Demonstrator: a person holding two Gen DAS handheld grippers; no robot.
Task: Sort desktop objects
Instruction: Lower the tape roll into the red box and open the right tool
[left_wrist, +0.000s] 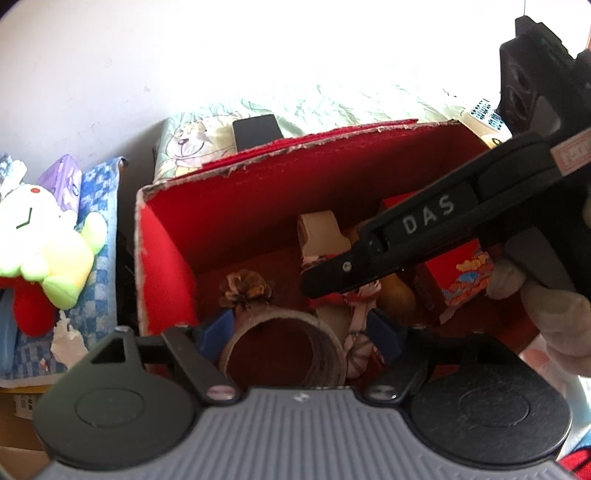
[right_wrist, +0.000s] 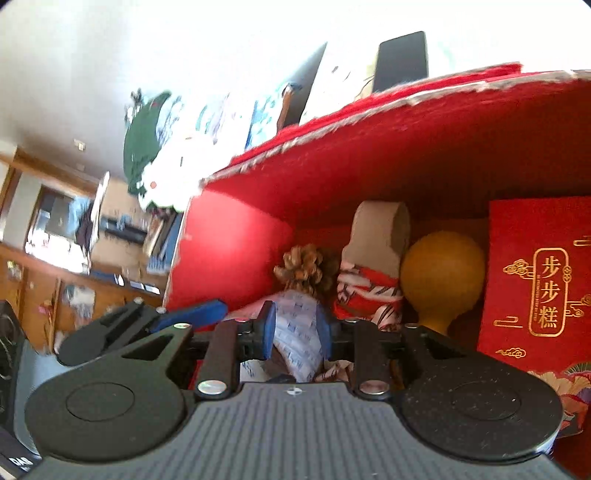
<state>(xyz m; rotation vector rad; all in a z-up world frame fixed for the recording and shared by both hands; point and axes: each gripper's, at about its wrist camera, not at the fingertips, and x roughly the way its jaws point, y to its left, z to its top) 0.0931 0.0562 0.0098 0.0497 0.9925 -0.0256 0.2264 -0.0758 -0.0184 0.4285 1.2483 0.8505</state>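
Keep your right gripper (right_wrist: 295, 328) clamped on the packet (right_wrist: 295, 332) and lower it into the box (right_wrist: 229, 251) ahead, left gripper (left_wrist: 301, 332) spread clear.

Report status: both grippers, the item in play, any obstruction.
Left gripper open around brown tape roll in red felt-lined box. Right gripper shut on white printed packet. Right gripper crosses above the box contents.
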